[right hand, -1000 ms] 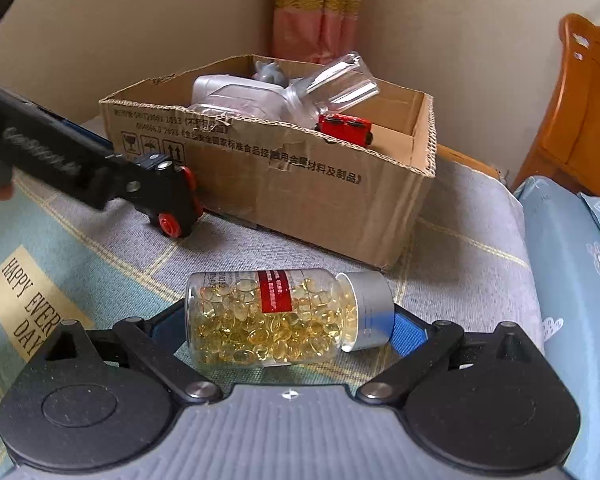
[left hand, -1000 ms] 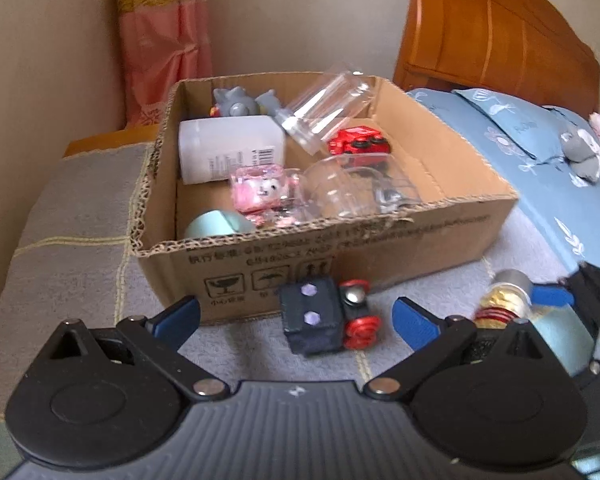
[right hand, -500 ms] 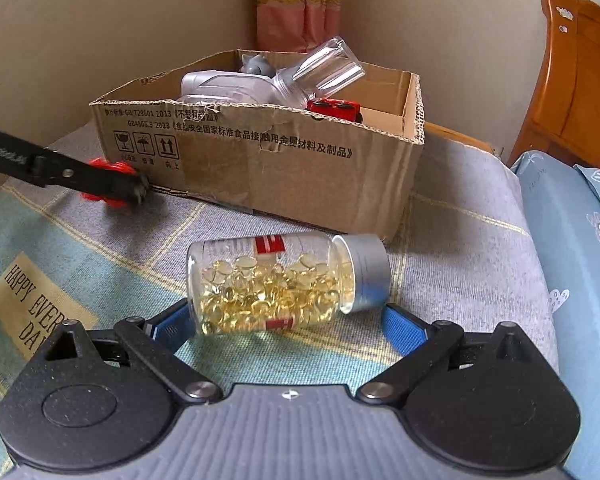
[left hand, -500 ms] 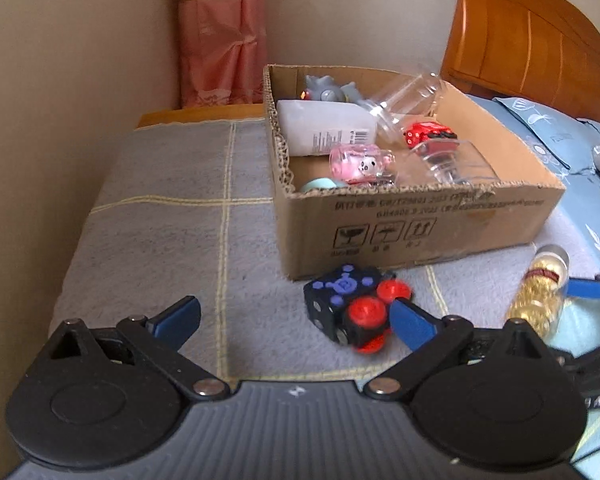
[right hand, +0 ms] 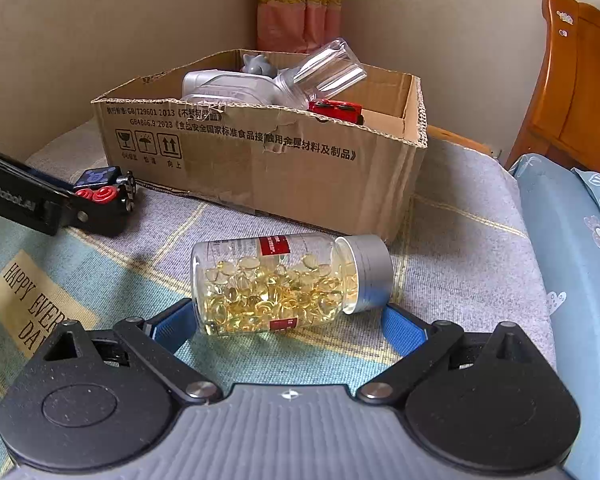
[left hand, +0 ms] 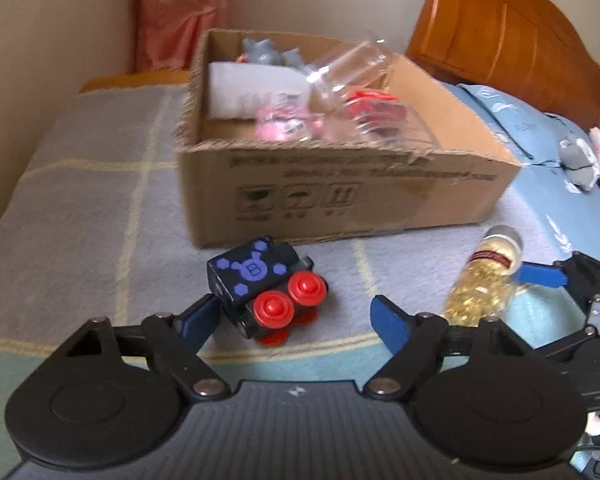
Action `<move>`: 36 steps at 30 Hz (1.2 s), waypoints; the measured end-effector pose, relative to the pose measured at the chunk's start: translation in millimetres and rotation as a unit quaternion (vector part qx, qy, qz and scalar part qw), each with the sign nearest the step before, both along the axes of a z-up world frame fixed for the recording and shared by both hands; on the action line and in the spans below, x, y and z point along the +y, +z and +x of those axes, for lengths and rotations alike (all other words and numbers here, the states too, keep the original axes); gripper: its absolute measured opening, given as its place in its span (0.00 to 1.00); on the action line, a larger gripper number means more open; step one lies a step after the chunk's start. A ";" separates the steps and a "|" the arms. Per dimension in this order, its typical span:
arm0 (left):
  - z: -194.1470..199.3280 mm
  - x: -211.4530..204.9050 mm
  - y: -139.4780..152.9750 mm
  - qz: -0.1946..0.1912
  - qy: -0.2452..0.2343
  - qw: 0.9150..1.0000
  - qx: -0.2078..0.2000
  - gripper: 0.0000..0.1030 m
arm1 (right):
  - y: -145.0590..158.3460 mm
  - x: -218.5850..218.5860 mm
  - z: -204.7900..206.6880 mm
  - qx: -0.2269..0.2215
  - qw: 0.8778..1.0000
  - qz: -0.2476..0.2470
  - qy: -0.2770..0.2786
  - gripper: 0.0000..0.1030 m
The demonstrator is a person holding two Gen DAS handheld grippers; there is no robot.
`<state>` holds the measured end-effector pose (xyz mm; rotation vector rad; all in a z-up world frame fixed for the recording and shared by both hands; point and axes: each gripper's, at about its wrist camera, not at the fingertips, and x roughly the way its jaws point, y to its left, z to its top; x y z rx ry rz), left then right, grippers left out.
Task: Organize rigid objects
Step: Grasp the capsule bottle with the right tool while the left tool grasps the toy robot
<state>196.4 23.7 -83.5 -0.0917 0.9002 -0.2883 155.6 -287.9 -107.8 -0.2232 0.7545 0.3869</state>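
On the bed blanket, the right gripper [right hand: 288, 320] spreads its fingers around a pill bottle [right hand: 288, 282] lying crosswise, cap toward 3 o'clock; the left gripper [left hand: 296, 316], fingers also spread, brackets a toy block [left hand: 266, 284]. The cardboard box [right hand: 284, 172] waits at 12 o'clock.

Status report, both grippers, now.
Left gripper open around toy car. Right gripper open, straddling capsule bottle lying sideways. Both outside cardboard box. Nothing blocking.
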 end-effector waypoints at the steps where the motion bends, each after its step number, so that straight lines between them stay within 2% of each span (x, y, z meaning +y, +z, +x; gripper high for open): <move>1: 2.5 -2.4 -0.6 -0.004 -0.006 1.000 0.001 0.79 | -0.1 -0.1 0.5 0.000 1.000 0.001 0.000 0.97; 7: 14.8 -17.2 -2.2 0.016 -0.011 1.000 -0.014 0.78 | -0.3 -0.5 2.0 0.000 1.000 0.003 0.001 0.97; 12: 16.0 -23.8 -3.3 0.053 -0.010 0.998 -0.036 0.59 | 1.9 3.6 5.0 -0.009 1.000 -0.008 0.007 0.97; 16: 13.5 -19.1 -3.2 0.066 -0.012 0.997 -0.045 0.51 | 5.8 5.4 9.6 -0.016 1.000 -0.012 0.017 0.98; 29: 15.4 -23.0 -3.9 0.084 0.002 0.995 -0.049 0.51 | 9.5 11.4 17.5 -0.020 0.998 -0.030 0.045 0.98; 36: 15.0 -11.2 4.5 0.064 -0.006 0.997 -0.032 0.49 | 18.4 7.5 15.2 -0.006 0.998 -0.029 0.046 0.98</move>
